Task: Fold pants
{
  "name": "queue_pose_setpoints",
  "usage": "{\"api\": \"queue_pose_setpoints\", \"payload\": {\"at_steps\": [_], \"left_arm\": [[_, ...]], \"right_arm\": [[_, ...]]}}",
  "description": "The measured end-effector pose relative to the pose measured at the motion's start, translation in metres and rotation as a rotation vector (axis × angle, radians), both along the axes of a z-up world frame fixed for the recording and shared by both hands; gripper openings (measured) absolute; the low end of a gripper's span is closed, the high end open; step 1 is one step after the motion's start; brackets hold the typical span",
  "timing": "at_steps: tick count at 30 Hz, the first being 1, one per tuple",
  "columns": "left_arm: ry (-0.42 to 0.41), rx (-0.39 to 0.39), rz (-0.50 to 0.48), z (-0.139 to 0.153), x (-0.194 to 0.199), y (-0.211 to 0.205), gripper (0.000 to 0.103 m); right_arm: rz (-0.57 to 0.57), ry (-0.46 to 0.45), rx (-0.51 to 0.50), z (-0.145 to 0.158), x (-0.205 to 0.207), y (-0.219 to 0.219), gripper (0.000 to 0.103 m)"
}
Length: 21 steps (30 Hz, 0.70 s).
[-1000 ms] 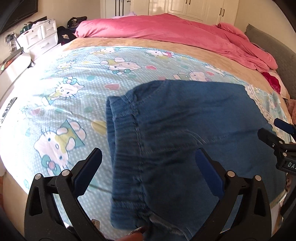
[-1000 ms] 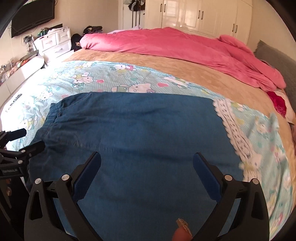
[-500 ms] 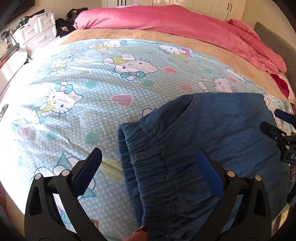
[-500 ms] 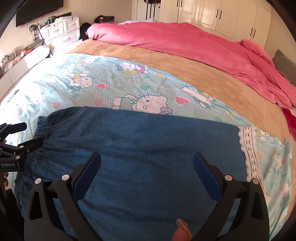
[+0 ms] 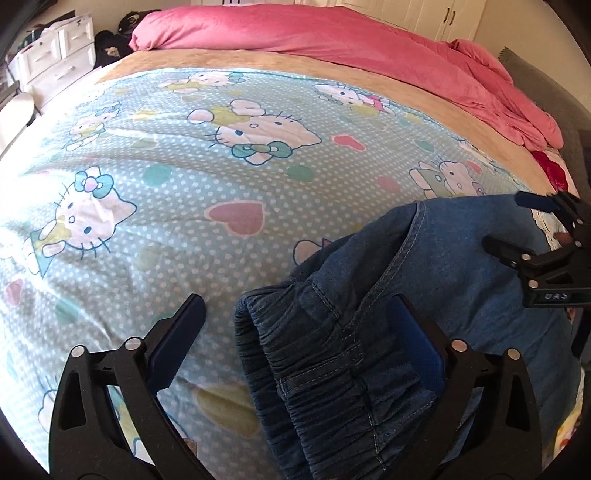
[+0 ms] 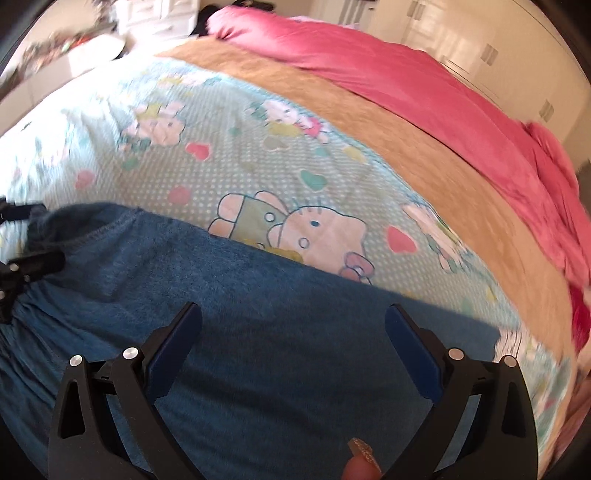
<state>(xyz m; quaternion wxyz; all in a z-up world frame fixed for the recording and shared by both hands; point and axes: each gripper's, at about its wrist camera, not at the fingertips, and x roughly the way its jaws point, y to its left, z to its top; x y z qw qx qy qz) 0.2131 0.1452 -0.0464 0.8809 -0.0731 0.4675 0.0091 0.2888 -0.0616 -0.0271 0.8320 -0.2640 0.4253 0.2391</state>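
Blue denim pants (image 5: pixel 454 258) lie flat on the bed, elastic waistband (image 5: pixel 332 354) to the left. My left gripper (image 5: pixel 295 332) hangs over that waistband and its jaws are closing. The bunched waistband sits between them; the left pad (image 5: pixel 177 343) is still clear of the cloth. My right gripper (image 6: pixel 293 332) stands wide open above the middle of the pants (image 6: pixel 147 266), holding nothing. In the left wrist view the right gripper (image 5: pixel 535 240) shows at the right edge. In the right wrist view the left gripper (image 6: pixel 22 243) shows at the left edge by the waistband.
The bed wears a light-blue cartoon-cat sheet (image 5: pixel 184 177) with a lace edge (image 5: pixel 545 225). Behind it lie a tan blanket (image 5: pixel 258 62) and a bunched pink duvet (image 5: pixel 332 33). White drawers (image 5: pixel 55 59) stand at the far left, wardrobe doors (image 6: pixel 480 51) behind.
Both grippers have moved over the bed; the pants now sit lower and further right in the left wrist view. The left jaws have narrowed a little. The right wrist view has rolled and blurred.
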Motion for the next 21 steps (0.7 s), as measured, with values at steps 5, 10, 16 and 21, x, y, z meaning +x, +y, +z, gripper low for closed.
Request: {"api": "queue_pose_setpoints", "payload": {"at_steps": [5,10,16,21], "left_arm": [[-0.046,0.004,-0.051,0.003,-0.003,-0.004,0.033],[-0.107,-0.033,-0.082,0.019,-0.017,-0.005,0.023],[-0.133,-0.051,-0.103,0.031,-0.030,-0.006,0.023],[-0.134,-0.083,-0.105,0.033,-0.032,-0.002,0.023]], "right_arm": [[0.061,-0.012,-0.055,-0.007,0.007,0.016,0.099],[0.083,0.029,-0.021,-0.010,0.019,0.024,0.099],[0.154,0.099,0.022,-0.014,0.024,0.033,0.081],[0.224,0.185,0.139,-0.012,0.014,0.037,0.025]]}}
